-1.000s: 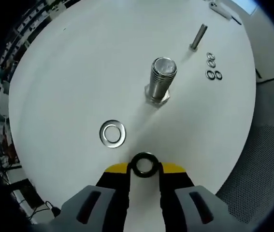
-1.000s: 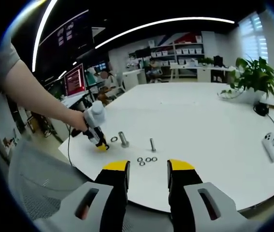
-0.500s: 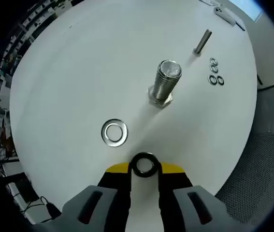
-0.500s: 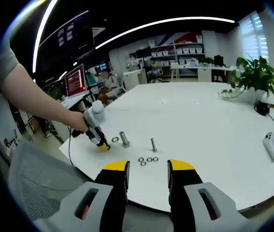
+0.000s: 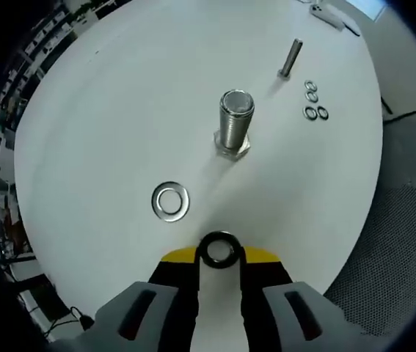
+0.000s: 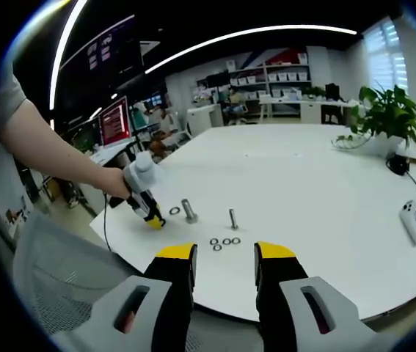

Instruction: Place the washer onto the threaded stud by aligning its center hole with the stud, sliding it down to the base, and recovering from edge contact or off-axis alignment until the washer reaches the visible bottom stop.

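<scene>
Left gripper view, left hand-held gripper (image 5: 219, 251) clamping dark washer (image 5: 219, 250) near table (image 5: 105, 117) edge, threaded stud (image 5: 234, 123) well ahead, right hand-held gripper (image 6: 224, 260) parted, empty.

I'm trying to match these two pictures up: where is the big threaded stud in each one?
Left gripper view: the big threaded stud stands upright just above centre, on the white table.
Right gripper view: it is small, left of centre.
Shared landmark: the slim bolt standing beside the four small washers.

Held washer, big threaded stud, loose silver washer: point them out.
Held washer (image 5: 219, 250), left gripper view, on its dark ring.
Threaded stud (image 5: 235, 121), left gripper view, mid threads.
Loose silver washer (image 5: 158, 202), left gripper view, flat rim.
</scene>
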`<control>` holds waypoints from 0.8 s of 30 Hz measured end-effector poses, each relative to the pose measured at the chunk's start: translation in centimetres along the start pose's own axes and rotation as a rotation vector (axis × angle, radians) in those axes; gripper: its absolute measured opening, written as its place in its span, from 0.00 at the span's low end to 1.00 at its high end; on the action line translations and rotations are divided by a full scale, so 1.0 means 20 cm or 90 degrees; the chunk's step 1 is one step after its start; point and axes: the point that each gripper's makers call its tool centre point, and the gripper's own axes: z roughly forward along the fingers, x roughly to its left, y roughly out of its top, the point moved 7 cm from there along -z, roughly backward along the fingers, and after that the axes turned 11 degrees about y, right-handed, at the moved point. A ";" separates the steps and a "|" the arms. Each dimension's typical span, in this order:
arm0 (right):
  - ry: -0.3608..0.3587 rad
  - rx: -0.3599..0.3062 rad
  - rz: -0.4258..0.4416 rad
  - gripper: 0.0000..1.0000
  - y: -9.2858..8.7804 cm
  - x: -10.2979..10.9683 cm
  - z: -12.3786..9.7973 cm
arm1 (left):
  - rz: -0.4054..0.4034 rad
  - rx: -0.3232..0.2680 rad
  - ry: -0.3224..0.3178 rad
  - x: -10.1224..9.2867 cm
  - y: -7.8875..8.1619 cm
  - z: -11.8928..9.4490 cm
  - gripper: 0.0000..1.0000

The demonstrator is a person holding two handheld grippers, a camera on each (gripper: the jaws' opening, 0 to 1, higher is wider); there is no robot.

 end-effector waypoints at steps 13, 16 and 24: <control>0.000 0.000 -0.001 0.34 0.00 0.00 0.00 | 0.027 -0.075 -0.002 0.05 0.19 -0.16 0.18; -0.001 -0.001 0.000 0.34 0.00 0.00 0.00 | 0.037 -0.096 -0.003 0.04 0.24 -0.20 0.18; -0.002 0.000 -0.001 0.34 0.00 0.00 0.00 | 0.063 -0.141 0.002 0.03 0.35 -0.28 0.18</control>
